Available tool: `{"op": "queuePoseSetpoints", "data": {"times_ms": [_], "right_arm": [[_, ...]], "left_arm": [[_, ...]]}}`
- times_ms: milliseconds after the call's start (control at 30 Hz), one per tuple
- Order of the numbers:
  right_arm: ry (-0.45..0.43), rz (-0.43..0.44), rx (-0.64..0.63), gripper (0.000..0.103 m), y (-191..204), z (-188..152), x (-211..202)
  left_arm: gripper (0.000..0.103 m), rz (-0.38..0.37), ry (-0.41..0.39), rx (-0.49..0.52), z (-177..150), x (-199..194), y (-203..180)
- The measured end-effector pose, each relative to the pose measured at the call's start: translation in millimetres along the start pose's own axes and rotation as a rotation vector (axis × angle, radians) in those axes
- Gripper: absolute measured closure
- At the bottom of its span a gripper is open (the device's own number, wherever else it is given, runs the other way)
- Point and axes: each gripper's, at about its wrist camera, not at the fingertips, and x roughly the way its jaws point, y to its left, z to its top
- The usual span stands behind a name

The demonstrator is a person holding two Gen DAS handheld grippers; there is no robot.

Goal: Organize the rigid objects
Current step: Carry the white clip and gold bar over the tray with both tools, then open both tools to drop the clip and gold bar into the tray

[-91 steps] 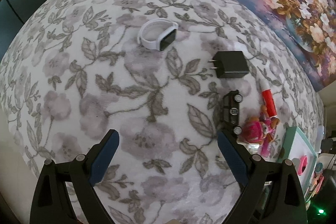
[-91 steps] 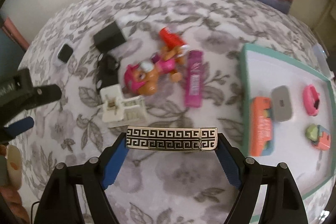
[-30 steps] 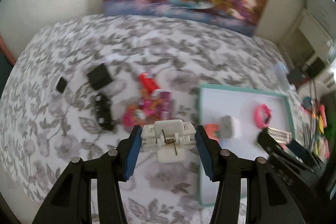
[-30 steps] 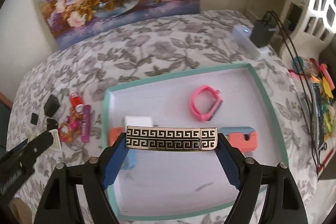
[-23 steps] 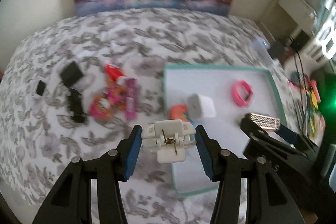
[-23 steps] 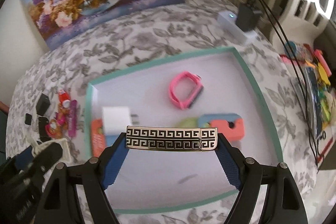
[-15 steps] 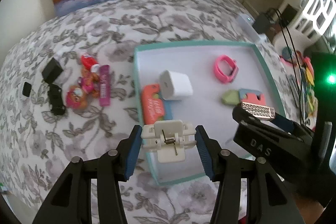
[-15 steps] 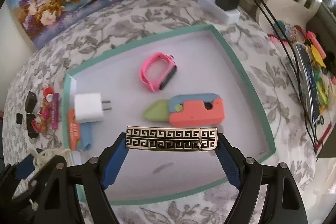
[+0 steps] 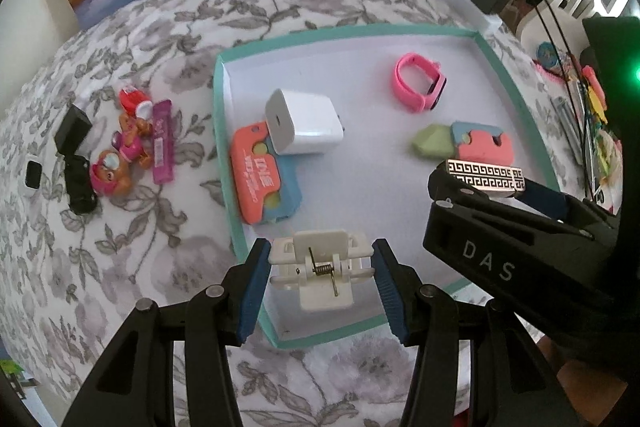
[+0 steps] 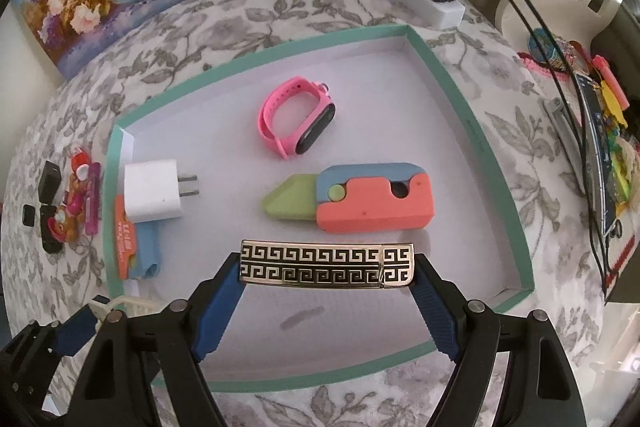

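My left gripper is shut on a white plastic clip with a metal spring, held above the near left corner of the teal-rimmed tray. My right gripper is shut on a gold bar with a black key pattern, held over the tray's near middle. In the left wrist view the right gripper reaches in from the right with the gold bar. In the tray lie a white charger, a pink watch, a coral-and-blue toy and a coral card.
On the flowered cloth left of the tray lie a pink toy figure, a purple bar, a black toy car, a black adapter and a white watch. A white power strip sits beyond the tray. Cables and clutter lie off the right edge.
Both grippers have come over the tray and sunk toward it, each keeping its hold. The tray looks larger and nearer, and the loose items have slid to the left edge.
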Motion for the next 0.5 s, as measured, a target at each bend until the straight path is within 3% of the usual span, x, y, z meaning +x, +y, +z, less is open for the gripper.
{"op": "queuePoseSetpoints", "data": {"times_ms": [300, 433, 500], "right_arm": [[0.021, 0.006, -0.004, 0.019, 0.8, -1.0, 6.6], [0.006, 0.001, -0.001, 0.018, 1.6, 0.6, 3.3], [0.004, 0.001, 0.004, 0.018, 0.6, 1.0, 3.2]], "left_arm": [[0.049, 0.014, 0.025, 0.002, -0.1, 7.7, -2.0], [0.033, 0.007, 0.026, 0.005, 0.7, 7.4, -2.2], [0.033, 0.003, 0.026, 0.005, 0.8, 6.7, -1.8]]}}
